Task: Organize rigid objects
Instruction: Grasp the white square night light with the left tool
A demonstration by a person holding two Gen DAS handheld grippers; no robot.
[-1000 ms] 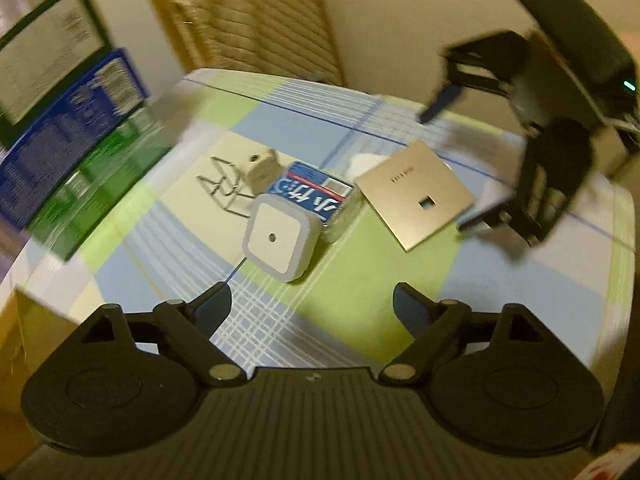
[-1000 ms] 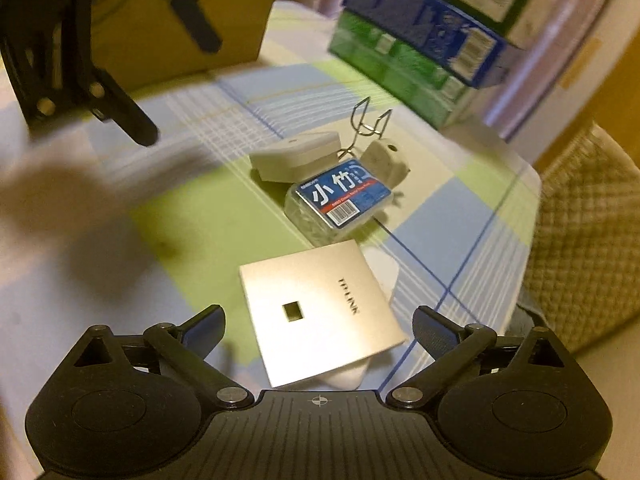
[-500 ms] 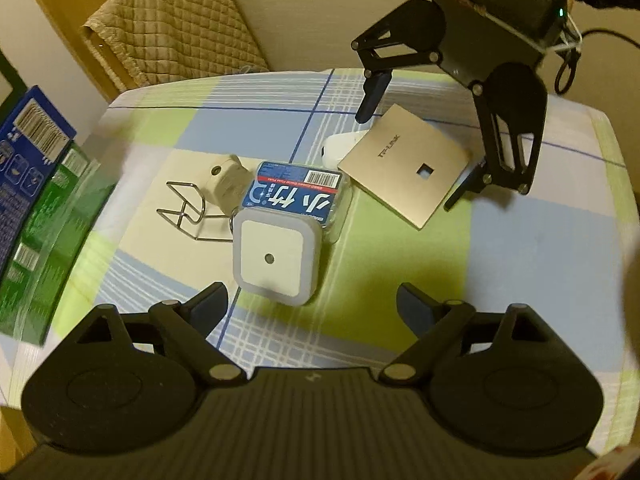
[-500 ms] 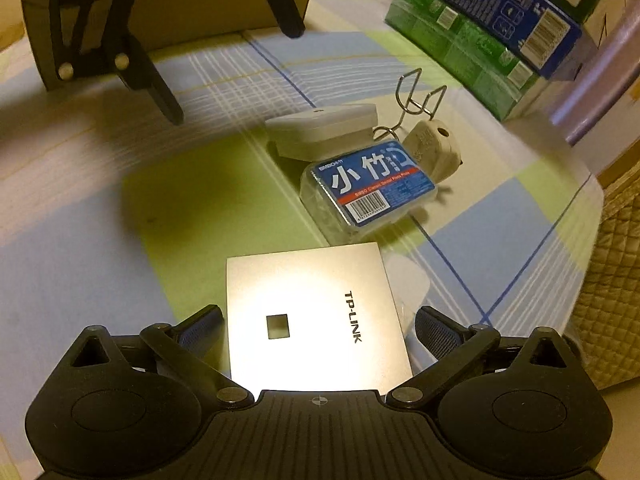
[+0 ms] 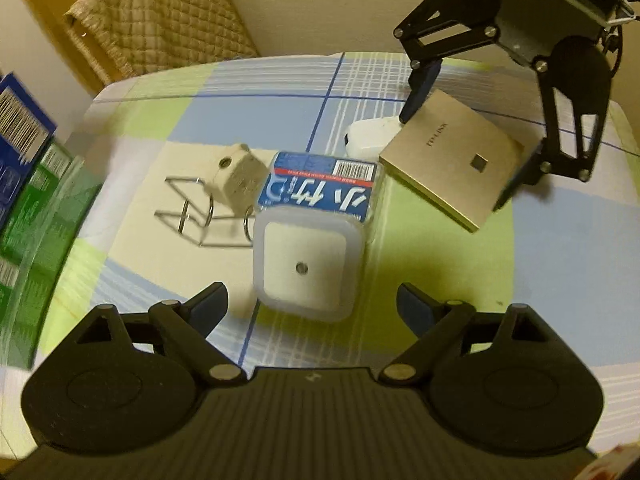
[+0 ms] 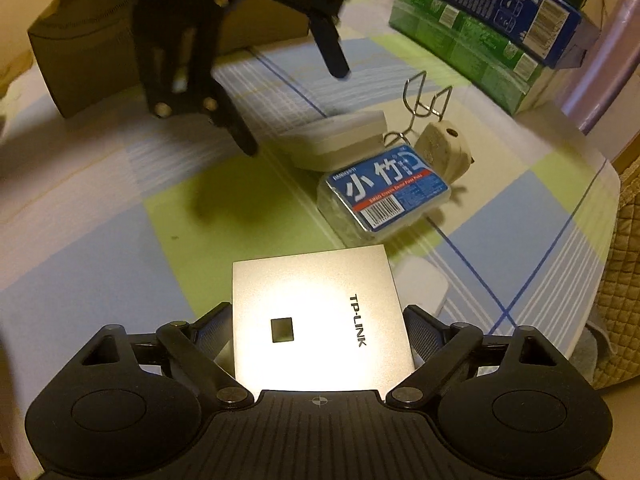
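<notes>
Right tool (image 6: 318, 330): jaws spread wide, one on each side of the silver TP-LINK plate (image 6: 320, 320); contact cannot be confirmed. The plate sits tilted, one edge propped on a white device (image 5: 370, 138), near the counter's (image 5: 440, 280) far edge. Left tool (image 5: 310, 302): jaws wide apart, holding nothing, hovering just before the square white night light (image 5: 306, 262). Directly behind it lies the blue-labelled clear box (image 5: 320, 192); beside that, a white plug adapter (image 5: 236, 176) and a wire stand (image 5: 192, 208). Stacked cartons (image 6: 492, 12) occupy the counter's left edge.
</notes>
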